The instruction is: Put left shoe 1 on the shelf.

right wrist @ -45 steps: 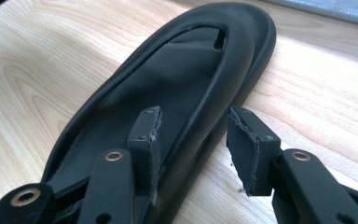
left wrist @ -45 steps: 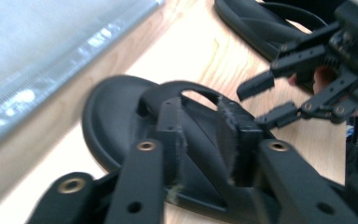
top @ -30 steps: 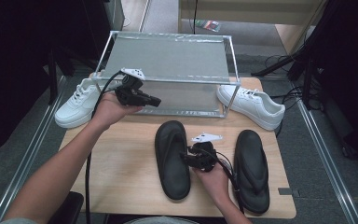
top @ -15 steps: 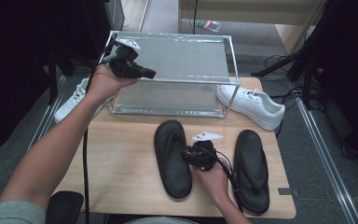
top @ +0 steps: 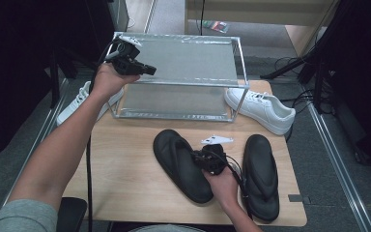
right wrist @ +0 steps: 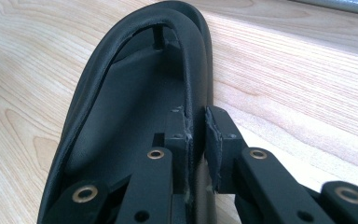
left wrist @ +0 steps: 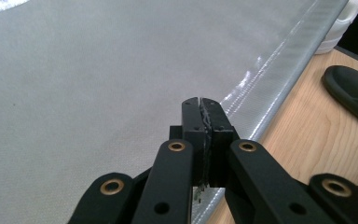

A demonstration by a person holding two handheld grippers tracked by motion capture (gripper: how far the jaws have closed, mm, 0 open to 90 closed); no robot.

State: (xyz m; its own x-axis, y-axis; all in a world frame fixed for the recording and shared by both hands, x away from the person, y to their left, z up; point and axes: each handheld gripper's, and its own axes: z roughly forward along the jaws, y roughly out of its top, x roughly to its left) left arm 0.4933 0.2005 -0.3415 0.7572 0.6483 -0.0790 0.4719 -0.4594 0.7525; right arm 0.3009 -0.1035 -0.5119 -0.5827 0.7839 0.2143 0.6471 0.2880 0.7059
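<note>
A black flip-flop lies on the wooden table. My right gripper is at its right side. In the right gripper view the jaws have just been closing, and my right gripper is now shut on the strap of the flip-flop, one pad inside it and one outside. A second black flip-flop lies to the right. My left gripper hovers over the front left corner of the metal rack's top shelf. The left gripper is shut and holds nothing, above the grey shelf.
One white sneaker sits at the rack's right end, and another white sneaker sits at its left, partly behind my left forearm. The rack's lower shelf is bare. Cables trail from both grippers. Floor rails run along both sides of the table.
My left hand has lifted from in front of the rack's lower shelf up to its top shelf, at the front left corner. The right hand has stayed at the flip-flop.
</note>
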